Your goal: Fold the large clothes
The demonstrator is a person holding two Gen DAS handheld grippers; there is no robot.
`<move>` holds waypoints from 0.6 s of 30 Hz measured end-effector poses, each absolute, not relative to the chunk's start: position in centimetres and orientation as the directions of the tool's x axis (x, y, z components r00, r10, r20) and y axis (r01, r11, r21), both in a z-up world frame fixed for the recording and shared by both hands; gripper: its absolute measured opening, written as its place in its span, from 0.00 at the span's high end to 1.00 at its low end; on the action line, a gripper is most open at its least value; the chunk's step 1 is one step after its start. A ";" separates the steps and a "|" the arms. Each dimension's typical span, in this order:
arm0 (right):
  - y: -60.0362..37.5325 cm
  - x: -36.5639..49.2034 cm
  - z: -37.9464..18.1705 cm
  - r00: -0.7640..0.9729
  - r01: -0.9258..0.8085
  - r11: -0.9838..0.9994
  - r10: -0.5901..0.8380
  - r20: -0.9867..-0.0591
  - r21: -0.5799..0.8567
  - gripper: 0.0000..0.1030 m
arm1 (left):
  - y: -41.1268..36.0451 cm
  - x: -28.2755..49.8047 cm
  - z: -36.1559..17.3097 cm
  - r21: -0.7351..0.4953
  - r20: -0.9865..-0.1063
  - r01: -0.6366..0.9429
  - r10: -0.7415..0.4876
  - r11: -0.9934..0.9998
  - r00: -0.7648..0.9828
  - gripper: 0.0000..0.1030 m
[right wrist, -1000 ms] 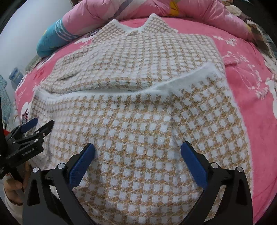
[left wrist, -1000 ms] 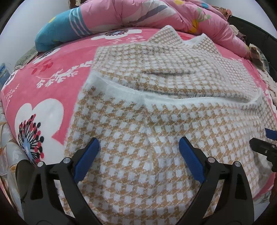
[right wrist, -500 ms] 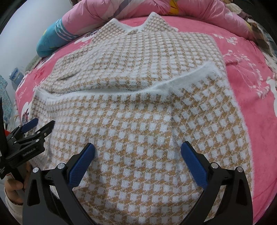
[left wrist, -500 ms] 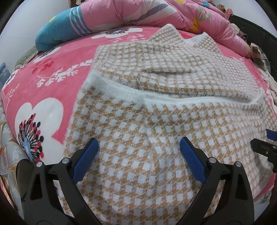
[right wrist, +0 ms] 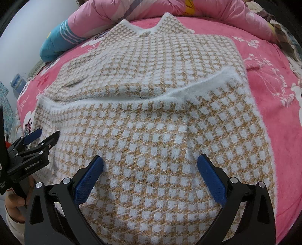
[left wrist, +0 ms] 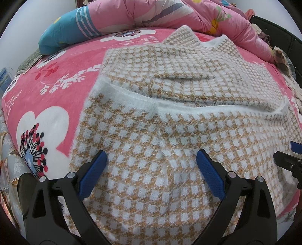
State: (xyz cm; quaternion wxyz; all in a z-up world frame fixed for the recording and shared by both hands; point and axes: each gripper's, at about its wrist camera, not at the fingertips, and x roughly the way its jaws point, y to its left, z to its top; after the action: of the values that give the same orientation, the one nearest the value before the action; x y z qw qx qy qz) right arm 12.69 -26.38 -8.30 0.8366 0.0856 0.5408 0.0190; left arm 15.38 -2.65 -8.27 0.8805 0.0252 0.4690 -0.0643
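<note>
At the near edge of the bed, the left gripper hovered over the sweater with its blue-padded fingers spread wide, pinching nothing. The right gripper hung beside it over the same near part of the garment, its fingers likewise spread apart and empty. A hand held the left gripper's handle at the bed's near left side.

The tan-and-white checked sweater lay on the pink floral blanket, its lower part folded up so that the fuzzy white hem ran across the middle of the garment. Beyond that hem the upper body lay flat, with the collar pointing toward the far edge. A rolled pink and blue quilt lay along the far edge of the bed, touching the collar.
</note>
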 end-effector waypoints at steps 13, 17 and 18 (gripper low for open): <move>-26.4 12.7 -8.4 0.413 0.060 0.985 0.126 -0.902 0.165 0.06 | -2.7 15.4 -8.3 -0.015 -0.829 0.136 -0.088 0.991 0.552 0.10; -26.4 12.8 -8.3 0.412 0.060 0.985 0.126 -0.903 0.165 0.06 | -2.7 15.4 -8.3 -0.014 -0.830 0.135 -0.087 0.991 0.551 0.10; -26.4 12.8 -8.3 0.411 0.059 0.985 0.126 -0.903 0.164 0.06 | -2.7 15.4 -8.3 -0.014 -0.830 0.135 -0.087 0.991 0.551 0.10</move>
State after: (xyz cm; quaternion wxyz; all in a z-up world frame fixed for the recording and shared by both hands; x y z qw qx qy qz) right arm 12.78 -26.38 -8.33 0.8355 0.0855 0.5425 0.0199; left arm 15.43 -2.70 -8.34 0.8803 0.0255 0.4695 -0.0631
